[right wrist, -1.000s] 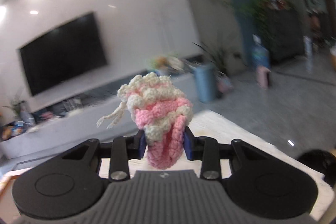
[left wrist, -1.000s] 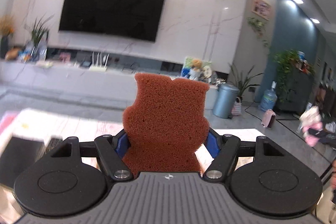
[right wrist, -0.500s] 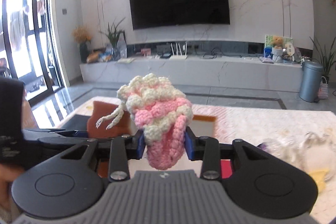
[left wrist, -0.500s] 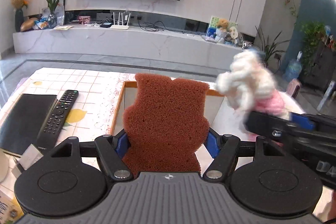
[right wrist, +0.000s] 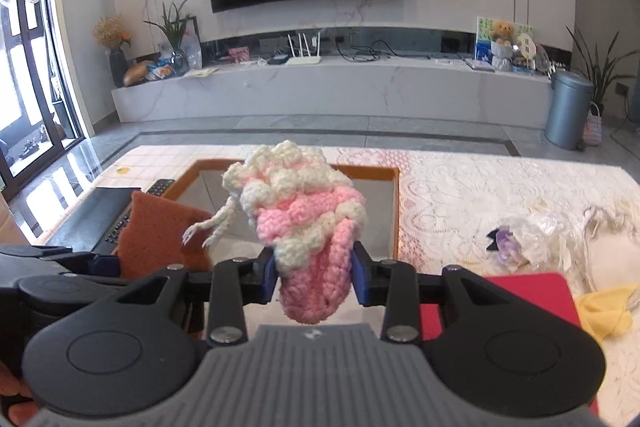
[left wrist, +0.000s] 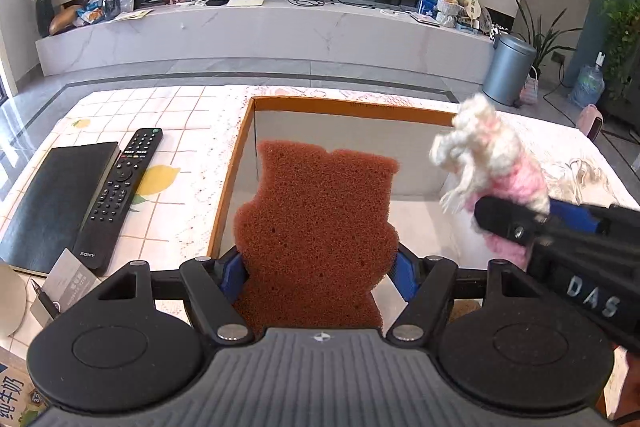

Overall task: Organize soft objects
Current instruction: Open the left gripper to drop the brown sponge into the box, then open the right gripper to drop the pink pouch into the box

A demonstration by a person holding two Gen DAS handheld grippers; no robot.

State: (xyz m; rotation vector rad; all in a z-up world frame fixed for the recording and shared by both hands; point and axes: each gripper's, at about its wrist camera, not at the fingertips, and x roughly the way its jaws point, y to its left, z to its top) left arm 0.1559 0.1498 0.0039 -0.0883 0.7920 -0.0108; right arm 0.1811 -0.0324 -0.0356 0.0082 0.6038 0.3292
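Note:
My left gripper (left wrist: 318, 273) is shut on a brown bear-shaped sponge (left wrist: 320, 227) and holds it upright above the near end of an orange-rimmed box (left wrist: 344, 103). My right gripper (right wrist: 314, 277) is shut on a pink and white crocheted pouch (right wrist: 308, 215) with a dangling white cord, held over the same box (right wrist: 370, 171). In the left wrist view the pouch (left wrist: 500, 163) and the right gripper's arm sit at the right, over the box's right side. In the right wrist view the sponge (right wrist: 160, 231) shows at the left.
A black notebook (left wrist: 56, 203) and a Sony remote (left wrist: 120, 187) lie left of the box on the tiled cloth. A red pad (right wrist: 532, 303), a yellow cloth (right wrist: 608, 307), a white cloth bag (right wrist: 608, 251) and a clear plastic wrapper (right wrist: 532, 231) lie right of the box.
Both grippers have tilted down from facing the room to facing the table and box. The right gripper with the pouch has come in beside the left, over the box.

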